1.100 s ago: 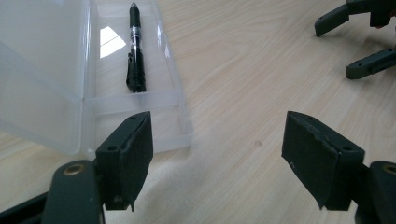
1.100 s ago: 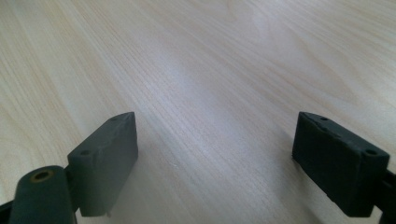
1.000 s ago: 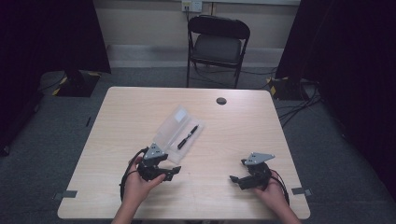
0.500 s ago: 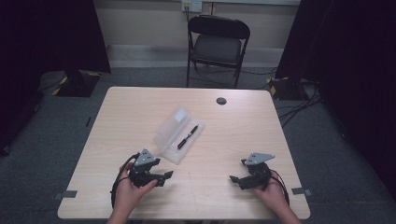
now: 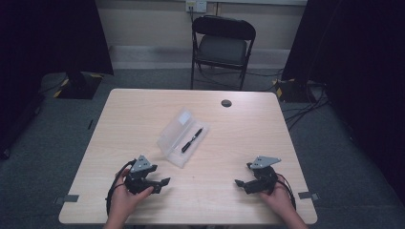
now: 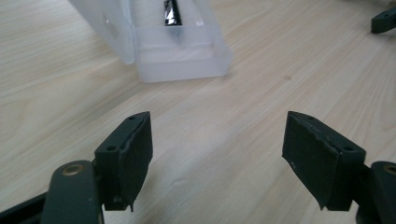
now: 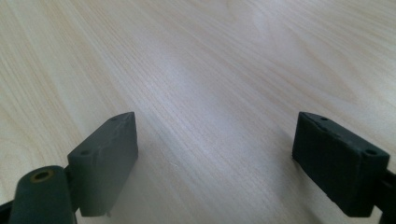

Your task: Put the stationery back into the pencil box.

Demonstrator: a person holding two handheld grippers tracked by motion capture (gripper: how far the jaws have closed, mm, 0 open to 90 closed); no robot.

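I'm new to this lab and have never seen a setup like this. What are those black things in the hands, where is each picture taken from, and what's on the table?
A person sits at a wooden table and holds a hand-held gripper in each hand: two black jaws that pinch things. One picture comes from a camera above, looking down on the table; there the left gripper is at the left and the right gripper at the right. The other two come from cameras riding on the grippers, looking out between their own jaws. Both grippers are open and hold nothing. On the table lies a clear plastic case, open, with a black pen in it. The left gripper's camera points toward that case. A small dark disc sits near the far edge, and a folding chair stands beyond.
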